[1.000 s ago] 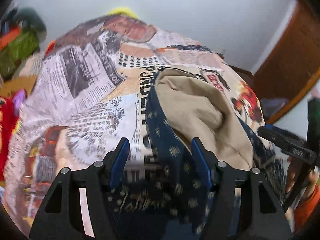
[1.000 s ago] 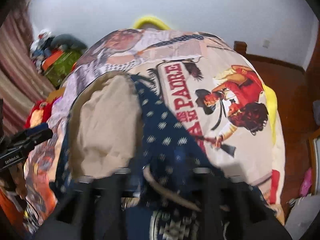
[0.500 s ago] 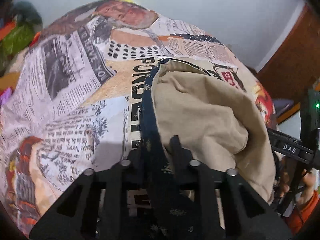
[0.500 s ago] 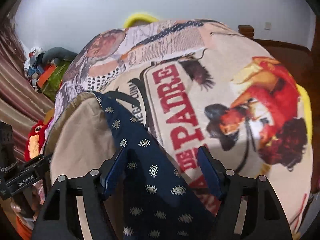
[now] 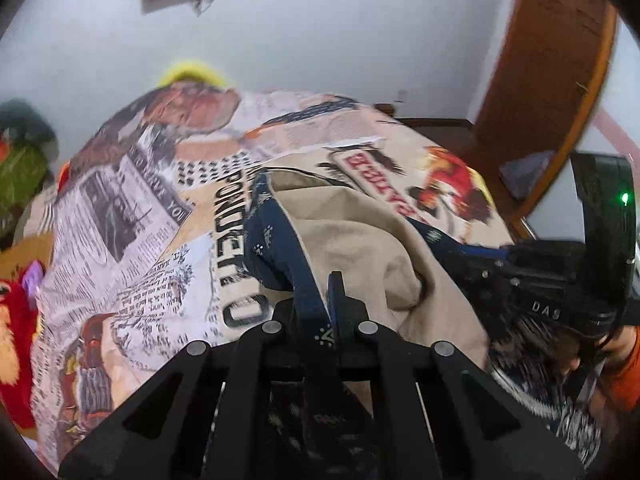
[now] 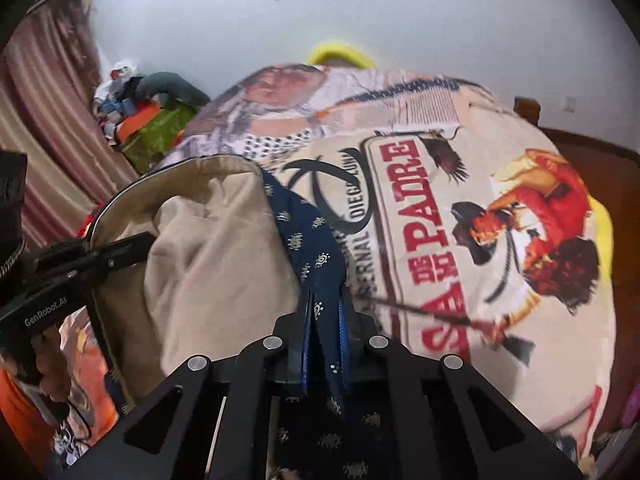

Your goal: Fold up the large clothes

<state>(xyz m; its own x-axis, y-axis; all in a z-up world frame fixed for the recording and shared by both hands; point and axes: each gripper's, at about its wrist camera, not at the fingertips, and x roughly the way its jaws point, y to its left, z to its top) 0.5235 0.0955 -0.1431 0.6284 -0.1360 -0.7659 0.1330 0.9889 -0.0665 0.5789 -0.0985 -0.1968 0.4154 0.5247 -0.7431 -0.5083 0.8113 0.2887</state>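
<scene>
A large garment, navy with small pale motifs outside (image 5: 276, 240) and plain beige inside (image 5: 360, 248), lies on a printed bedspread (image 5: 132, 208). My left gripper (image 5: 318, 300) is shut on its navy left edge and holds that edge raised. My right gripper (image 6: 324, 320) is shut on the navy right edge (image 6: 308, 236), with the beige lining (image 6: 216, 248) bulging to its left. Each gripper shows at the side of the other's view: the right one (image 5: 552, 276) and the left one (image 6: 84, 260).
The bedspread (image 6: 460, 220) covers the bed, with a yellow sheet edge (image 6: 340, 52) at its far end. A pile of bags and clothes (image 6: 148, 116) stands at the far left by a striped curtain (image 6: 48, 92). A red stuffed toy (image 5: 12, 320) lies at the left. Wooden furniture (image 5: 544, 72) stands at the right.
The right gripper went from open to shut on the navy edge. The left gripper closed earlier and stays shut. Both have lifted the garment's edges, and the views have tilted up toward the wall.
</scene>
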